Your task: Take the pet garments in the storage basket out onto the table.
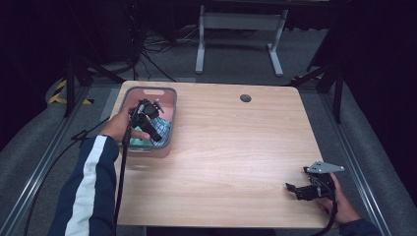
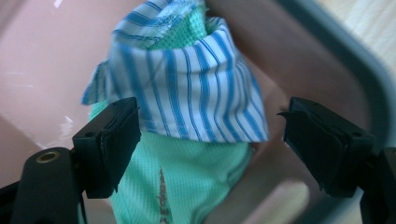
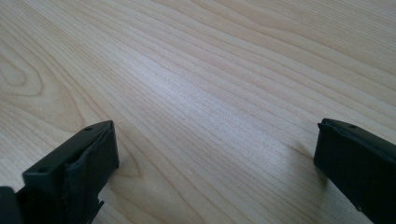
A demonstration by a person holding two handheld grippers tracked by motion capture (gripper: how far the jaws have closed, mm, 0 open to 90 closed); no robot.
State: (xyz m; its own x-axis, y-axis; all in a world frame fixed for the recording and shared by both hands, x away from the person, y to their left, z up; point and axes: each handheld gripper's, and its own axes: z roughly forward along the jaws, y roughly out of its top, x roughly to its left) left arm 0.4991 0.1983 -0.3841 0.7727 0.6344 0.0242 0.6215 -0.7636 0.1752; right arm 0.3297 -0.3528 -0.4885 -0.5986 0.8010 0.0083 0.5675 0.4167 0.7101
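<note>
Two cloths lie in the pink bin (image 1: 167, 96) at the table's (image 1: 236, 147) far left corner, a blue-striped cloth (image 2: 187, 88) on top of a green cloth (image 2: 187, 177). My left gripper (image 2: 210, 140) hangs over them, jaws spread wide with the striped cloth between them, not pinched. Near the right front corner, my right gripper (image 1: 294, 190) rests low over bare wood, jaws apart and holding nothing.

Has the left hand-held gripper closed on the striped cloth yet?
No, the left hand-held gripper stands open, its jaws either side of the striped cloth, not pressing it.
</note>
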